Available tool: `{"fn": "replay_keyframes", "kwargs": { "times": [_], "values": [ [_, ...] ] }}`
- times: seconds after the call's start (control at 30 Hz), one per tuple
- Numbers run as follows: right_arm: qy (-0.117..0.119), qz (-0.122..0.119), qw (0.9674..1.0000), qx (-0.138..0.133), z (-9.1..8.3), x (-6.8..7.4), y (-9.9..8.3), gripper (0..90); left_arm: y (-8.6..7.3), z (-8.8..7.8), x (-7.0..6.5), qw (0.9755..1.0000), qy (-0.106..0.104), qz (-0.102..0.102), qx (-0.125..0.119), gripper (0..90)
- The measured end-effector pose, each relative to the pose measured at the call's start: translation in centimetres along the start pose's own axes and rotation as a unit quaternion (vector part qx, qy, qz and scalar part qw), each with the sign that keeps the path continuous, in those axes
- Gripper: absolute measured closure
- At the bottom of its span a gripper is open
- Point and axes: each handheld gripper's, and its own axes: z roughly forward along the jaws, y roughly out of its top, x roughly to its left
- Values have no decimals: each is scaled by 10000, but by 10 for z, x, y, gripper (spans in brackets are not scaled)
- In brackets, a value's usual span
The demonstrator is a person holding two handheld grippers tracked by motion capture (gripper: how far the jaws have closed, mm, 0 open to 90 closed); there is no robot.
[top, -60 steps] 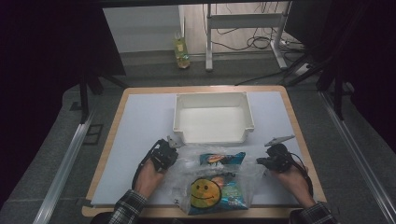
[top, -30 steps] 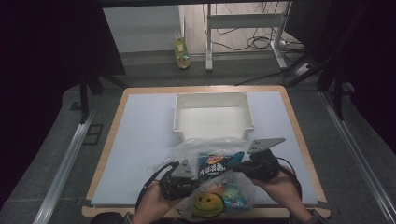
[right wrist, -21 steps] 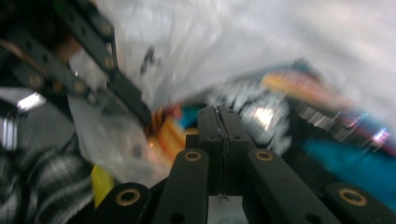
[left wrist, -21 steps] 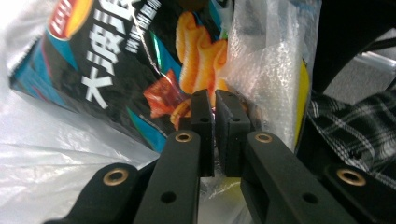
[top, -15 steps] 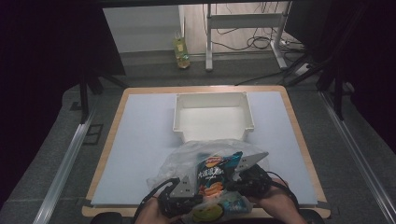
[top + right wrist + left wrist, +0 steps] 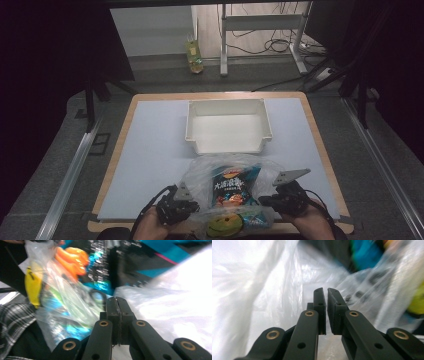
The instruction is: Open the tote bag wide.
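Note:
A clear plastic bag (image 6: 227, 167) of snack packs stands near the table's front edge. Inside it are a dark chips pack (image 6: 231, 186) and a yellow smiley pack (image 6: 222, 227). My left gripper (image 6: 187, 202) pinches the bag's left side and my right gripper (image 6: 265, 200) its right side. In the left gripper view the jaws (image 6: 326, 290) are nearly together, with white film (image 6: 262, 290) around them. In the right gripper view the jaws (image 6: 116, 298) are pressed together on the film (image 6: 175, 302), with the packs just beyond.
An empty white bin (image 6: 227, 146) sits mid-table, just beyond the bag, on a pale mat with a wooden border (image 6: 150, 165). On the floor beyond the table are a bottle (image 6: 194, 52) and a metal stand (image 6: 260, 30). A plaid sleeve (image 6: 12, 322) is at the left of the right gripper view.
Both grippers closed in on the flat bag's sides, then drew it back toward the front edge. The bag has bunched up and the chips pack now stands tilted upright.

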Motion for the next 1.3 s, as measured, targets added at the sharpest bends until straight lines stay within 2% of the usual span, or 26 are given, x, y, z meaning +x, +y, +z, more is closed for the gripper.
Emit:
{"fn": "replay_keyframes", "kwargs": {
  "times": [0.1, 0.2, 0.27, 0.3, 0.4, 0.47, 0.53, 0.6, 0.63, 0.7, 0.77, 0.93, 1.0, 1.07, 1.17, 1.3],
  "values": [
    [-11, 18, 9999, -171, -9, -4, 8, 892, 20, -22, -3, 9990, 53, 172, -414, 839],
    [-101, -77, 9993, -340, -17, -8, 26, 892, 49, -34, -5, 9972, 133, 466, -570, 833],
    [-240, -116, 9988, -407, -21, -15, 39, 891, 67, -32, -4, 9971, 71, 603, -466, 830],
    [-333, -129, 9985, -418, -21, -19, 45, 892, 75, -26, -3, 9974, 15, 605, -398, 829],
    [-757, -133, 9966, -300, -15, -38, 57, 892, 89, 1, 9, 9983, 31, 578, 118, 833],
    [-833, 34, 9963, -194, -7, -54, 59, 892, 90, 23, 20, 9974, 240, 480, 477, 839],
    [-928, 162, 9955, -72, 4, -69, 57, 892, 89, 41, 33, 9958, 544, 348, 648, 844],
    [-952, 310, 9950, -13, 16, -82, 53, 892, 89, 53, 47, 9948, 815, 123, 596, 852],
    [-942, 363, 9949, -13, 21, -87, 51, 892, 89, 57, 55, 9934, 942, 118, 652, 853],
    [-980, 432, 9942, 14, 29, -93, 50, 892, 89, 64, 68, 9939, 954, -38, 557, 854],
    [-989, 502, 9938, 51, 36, -98, 48, 892, 88, 69, 77, 9924, 1129, -161, 471, 854],
    [-1103, 592, 9919, 229, 53, -107, 42, 893, 78, 77, 94, 9924, 1087, -439, 380, 855],
    [-1100, 611, 9917, 261, 55, -108, 39, 894, 74, 76, 100, 9938, 867, -656, 239, 863],
    [-1151, 595, 9912, 275, 55, -109, 38, 894, 71, 74, 106, 9944, 700, -753, 249, 867],
    [-1213, 592, 9904, 287, 53, -109, 37, 896, 65, 68, 114, 9936, 609, -916, 239, 882],
    [-1291, 588, 9894, 293, 51, -109, 33, 897, 53, 59, 121, 9919, 612, -1091, 202, 892]
  ]
}}
